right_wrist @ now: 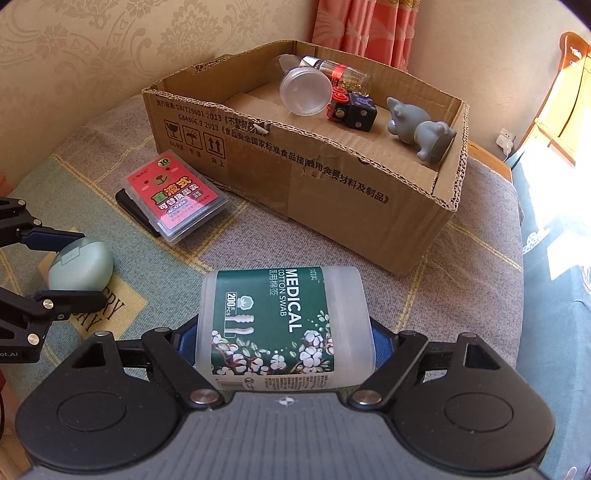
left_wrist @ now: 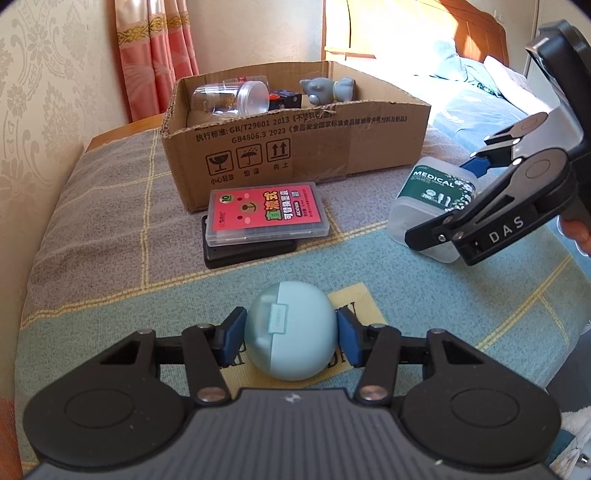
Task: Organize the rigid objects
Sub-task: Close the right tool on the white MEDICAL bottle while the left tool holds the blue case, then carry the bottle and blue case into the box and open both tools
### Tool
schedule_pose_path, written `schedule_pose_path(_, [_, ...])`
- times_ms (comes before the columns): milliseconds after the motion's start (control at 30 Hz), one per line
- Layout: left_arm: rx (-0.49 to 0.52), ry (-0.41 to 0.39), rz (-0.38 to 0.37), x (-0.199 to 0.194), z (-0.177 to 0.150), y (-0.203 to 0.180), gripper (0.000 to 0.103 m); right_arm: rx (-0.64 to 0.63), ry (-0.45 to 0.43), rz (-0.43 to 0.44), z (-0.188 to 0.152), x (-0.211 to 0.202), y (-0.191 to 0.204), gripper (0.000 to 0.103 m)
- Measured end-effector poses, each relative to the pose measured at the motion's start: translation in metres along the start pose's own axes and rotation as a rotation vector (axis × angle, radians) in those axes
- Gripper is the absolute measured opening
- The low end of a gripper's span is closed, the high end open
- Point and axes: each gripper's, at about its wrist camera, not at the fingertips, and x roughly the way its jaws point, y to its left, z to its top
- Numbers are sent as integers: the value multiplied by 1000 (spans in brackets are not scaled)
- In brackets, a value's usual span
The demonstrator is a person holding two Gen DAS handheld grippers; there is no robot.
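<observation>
On the desk (left_wrist: pixel 110 206): one carton (right_wrist: pixel 332 177), one red case (left_wrist: pixel 266 212) stacked on one black case (left_wrist: pixel 247 253), one earbud case (left_wrist: pixel 290 332), one swab box (right_wrist: pixel 284 325). Inside the carton: one clear jar (right_wrist: pixel 304 90), one vial (right_wrist: pixel 340 72), two dice (right_wrist: pixel 351 109), one grey figurine (right_wrist: pixel 421 131). Left tongs (left_wrist: pixel 290 334) clamp the round, pale-blue earbud case between both pads, near the front. Right tongs (right_wrist: pixel 284 343) grip the translucent, green-labelled swab box, right of the stacked cases.

Home bedroom: wooden bed headboard (left_wrist: pixel 476 33), pillow (left_wrist: pixel 447 61), blue bedsheet (left_wrist: pixel 476 107), pink curtains (left_wrist: pixel 155 55), damask wallpaper (left_wrist: pixel 55 74), wall socket (right_wrist: pixel 504 142) beside bed.
</observation>
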Motion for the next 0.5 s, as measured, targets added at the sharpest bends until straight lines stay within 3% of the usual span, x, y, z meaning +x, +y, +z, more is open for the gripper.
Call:
schedule_pose_path(300, [6, 2, -10, -10, 2, 2, 52, -25, -17, 25, 1, -21, 1, 87])
schedule_pose_path(500, [-2, -14, -7, -19, 6, 4, 52, -20, -88, 51, 14, -49, -5, 87])
